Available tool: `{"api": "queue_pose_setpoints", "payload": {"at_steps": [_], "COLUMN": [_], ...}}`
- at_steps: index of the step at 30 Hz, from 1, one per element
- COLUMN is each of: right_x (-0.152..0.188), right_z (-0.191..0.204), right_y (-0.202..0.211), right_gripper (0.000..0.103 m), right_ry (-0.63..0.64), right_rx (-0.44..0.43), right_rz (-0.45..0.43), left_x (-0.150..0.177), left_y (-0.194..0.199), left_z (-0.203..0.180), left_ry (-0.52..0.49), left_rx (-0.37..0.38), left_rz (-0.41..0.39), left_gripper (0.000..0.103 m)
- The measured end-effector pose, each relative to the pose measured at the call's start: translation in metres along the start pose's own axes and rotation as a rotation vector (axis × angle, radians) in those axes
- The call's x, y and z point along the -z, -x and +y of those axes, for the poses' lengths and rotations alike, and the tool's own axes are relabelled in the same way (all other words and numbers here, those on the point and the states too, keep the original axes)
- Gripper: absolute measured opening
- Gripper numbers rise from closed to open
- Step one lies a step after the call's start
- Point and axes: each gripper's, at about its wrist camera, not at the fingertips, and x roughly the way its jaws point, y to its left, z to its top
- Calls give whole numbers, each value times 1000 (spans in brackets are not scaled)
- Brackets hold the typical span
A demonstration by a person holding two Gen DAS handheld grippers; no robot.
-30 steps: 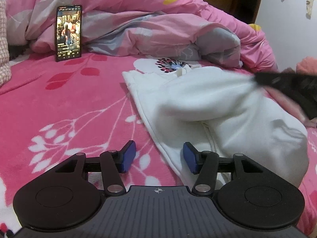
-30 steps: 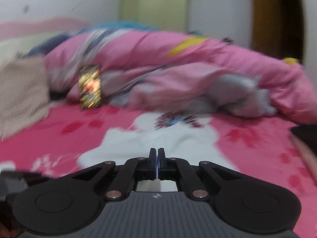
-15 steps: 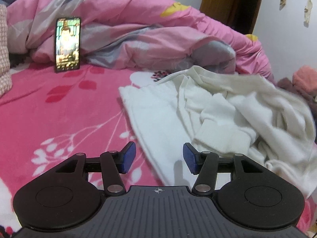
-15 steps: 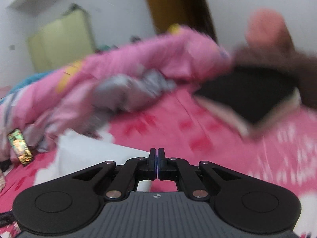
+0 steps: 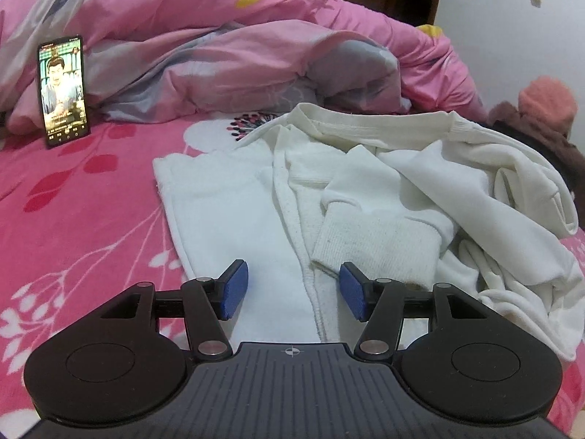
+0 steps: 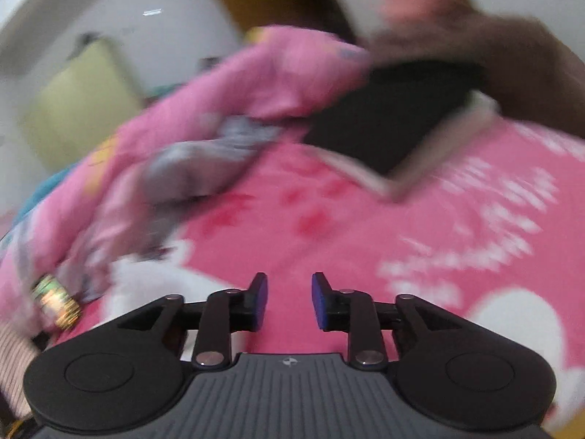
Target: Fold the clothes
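Now both grippers, left (image 5: 293,290) and right (image 6: 289,300), spread empty; fleecy white sweater (image 5: 365,197) rumpled, ribbed cuff

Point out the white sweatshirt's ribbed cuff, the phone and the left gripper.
ribbed cuff (image 5: 376,245): left wrist view, middle of the ribbing.
phone (image 5: 63,89): left wrist view, centre of the lit screen.
left gripper (image 5: 292,294): left wrist view, midway between the blue pads.

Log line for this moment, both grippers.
left gripper: open, over sweater hem | right gripper: open, empty, blurred | sweater: crumpled, unfolded on bed
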Motion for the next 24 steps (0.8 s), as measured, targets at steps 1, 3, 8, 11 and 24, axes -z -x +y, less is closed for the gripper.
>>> {"api": "queue_pose_setpoints", "payload": {"at_steps": [1, 3, 8, 11, 24], "right_x": [0, 5, 32, 48, 53], "right_z": [20, 61, 150, 178, 203], "right_y": [-2, -12, -67, -100, -39], "right_gripper": [41, 46, 62, 65, 66], "right_ry": [51, 143, 339, 446, 624], "right_rx": [-44, -128, -229, -174, -186], "right_rz": [3, 31, 161, 228, -38], "left_x": [1, 1, 3, 3, 3], "left_y": [-1, -1, 1, 2, 2], "left_z": [0, 3, 10, 14, 18], "left_ry": [-3, 4, 23, 40, 66], "left_rx": [2, 11, 33, 43, 45], "left_rz": [1, -2, -10, -7, 12], "left_gripper": [57, 57, 58, 58, 58]}}
